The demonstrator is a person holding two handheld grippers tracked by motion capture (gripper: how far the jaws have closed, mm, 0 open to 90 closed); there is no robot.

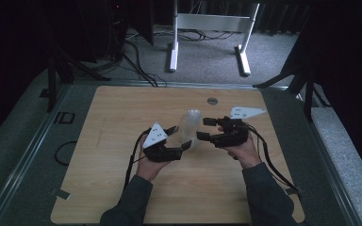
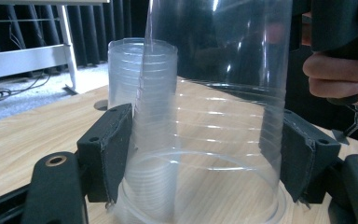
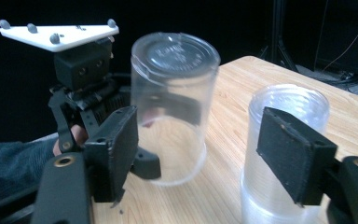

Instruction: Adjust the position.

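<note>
A see-through plastic cup (image 2: 209, 121), upside down just above the wooden table (image 1: 122, 188), is squeezed near its rim by the left gripper (image 2: 205, 163), likely pulled off the ribbed cup stack (image 3: 284, 154) beside it. The right gripper (image 3: 205, 154) is held open, with nothing in it.

Black claws (image 1: 179, 137), dark grey sleeves (image 1: 132, 200)

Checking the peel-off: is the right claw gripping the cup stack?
No: in the right gripper view the right claw stands open, its pads clear of the cup stack.
</note>
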